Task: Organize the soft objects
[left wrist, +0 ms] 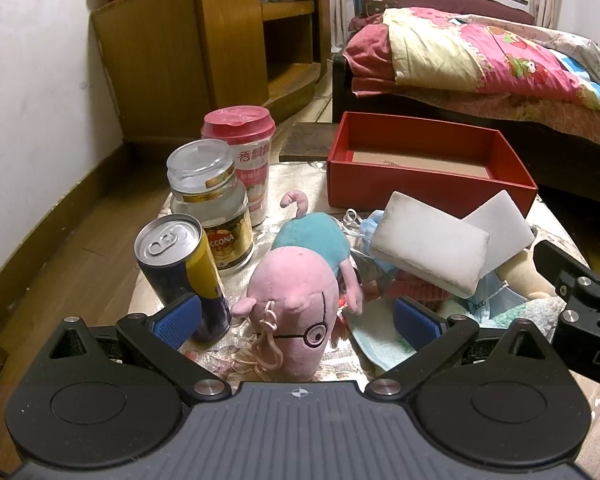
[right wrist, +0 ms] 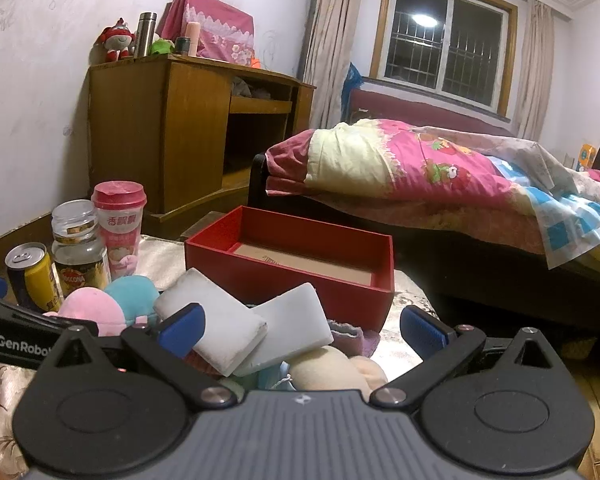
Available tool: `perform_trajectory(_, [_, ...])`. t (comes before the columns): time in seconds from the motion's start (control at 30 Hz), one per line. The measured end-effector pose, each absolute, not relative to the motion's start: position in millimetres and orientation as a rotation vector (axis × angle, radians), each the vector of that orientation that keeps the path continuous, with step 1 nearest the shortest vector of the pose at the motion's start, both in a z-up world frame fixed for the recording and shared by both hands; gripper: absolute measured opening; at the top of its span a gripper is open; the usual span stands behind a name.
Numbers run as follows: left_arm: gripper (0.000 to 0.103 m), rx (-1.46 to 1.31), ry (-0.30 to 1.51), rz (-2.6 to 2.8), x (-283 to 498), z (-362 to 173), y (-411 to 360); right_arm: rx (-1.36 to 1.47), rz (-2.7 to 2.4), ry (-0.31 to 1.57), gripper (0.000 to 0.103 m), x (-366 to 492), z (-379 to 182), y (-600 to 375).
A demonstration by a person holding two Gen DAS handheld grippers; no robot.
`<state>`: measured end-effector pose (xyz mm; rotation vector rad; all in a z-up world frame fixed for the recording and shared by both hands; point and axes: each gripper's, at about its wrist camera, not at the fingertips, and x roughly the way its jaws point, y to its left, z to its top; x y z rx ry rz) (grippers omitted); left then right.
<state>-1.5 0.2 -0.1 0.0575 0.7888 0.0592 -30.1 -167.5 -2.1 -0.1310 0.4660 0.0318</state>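
Observation:
A pink pig plush with a teal dress lies on the small table, its head between the open fingers of my left gripper; it also shows in the right wrist view. Two white sponges rest on a pile of soft things: face masks, a red knit piece and a cream plush. My right gripper is open above the sponges. An empty red box stands behind the pile.
A drink can, a glass jar and a pink-lidded cup stand at the table's left. A wooden cabinet is against the wall. A bed with a pink quilt lies behind the box.

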Motion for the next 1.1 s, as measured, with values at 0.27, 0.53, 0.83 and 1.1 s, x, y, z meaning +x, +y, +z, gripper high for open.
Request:
perform_trajectory(0.27, [0.097, 0.057, 0.791, 0.056, -1.3, -0.1, 1.0, -0.129, 0.03, 0.468, 0.084, -28.5, -2.1, -166.5])
perform_trajectory(0.53, [0.097, 0.056, 0.792, 0.054, -0.7, -0.3, 1.3, -0.129, 0.031, 0.471, 0.084, -28.9, -2.0, -166.8])
perform_trajectory(0.83, [0.097, 0.057, 0.793, 0.054, -0.6, 0.1, 1.5, -0.128, 0.03, 0.471, 0.084, -29.3, -2.7, -166.9])
perform_trajectory(1.1, [0.097, 0.057, 0.793, 0.054, -1.5, 0.6, 0.8, -0.122, 0.028, 0.471, 0.084, -29.0, -3.5, -166.9])
